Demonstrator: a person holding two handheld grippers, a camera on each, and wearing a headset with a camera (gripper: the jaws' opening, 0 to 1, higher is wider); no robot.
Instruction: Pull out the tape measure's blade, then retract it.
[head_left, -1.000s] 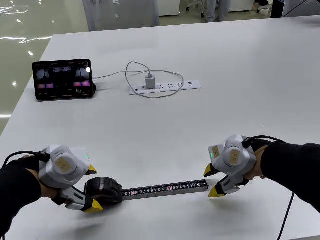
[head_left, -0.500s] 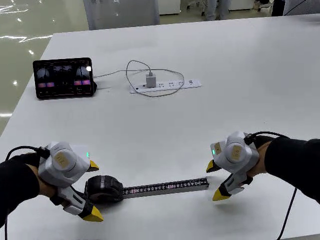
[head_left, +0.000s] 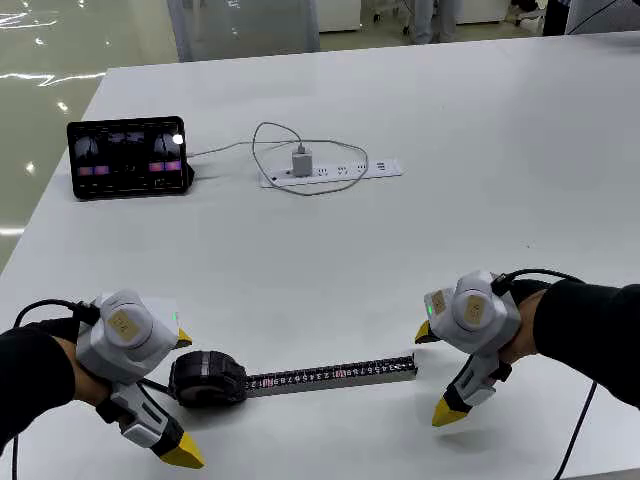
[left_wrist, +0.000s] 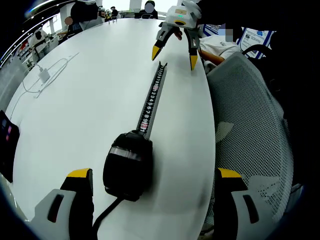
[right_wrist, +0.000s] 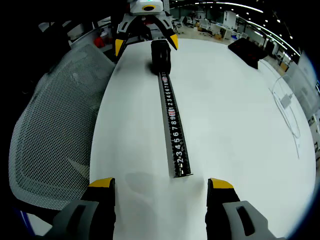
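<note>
Although the blade (head_left: 330, 375) lies drawn out flat on the white counter (head_left: 330, 250), neither claw grips anything. Jaws of the left claw (left_wrist: 154, 175) stand wide apart, straddling the black tape measure case (left_wrist: 127, 165). The case sits between the tips, nearer the jaw on that view's left, with a gap on both sides. Jaws of the right claw (right_wrist: 161, 183) are likewise apart. The blade's end hook (right_wrist: 182, 173) lies just ahead of the tips and between them, without contact. The blade runs straight from one claw's mouth to the other's, so each claw faces its own end.

Judgement: pull-out looks done, retraction not yet done. A blade lying extended with nothing holding it suggests an engaged lock. The left claw is placed to steady the case, the right to guide the hook home.
</note>
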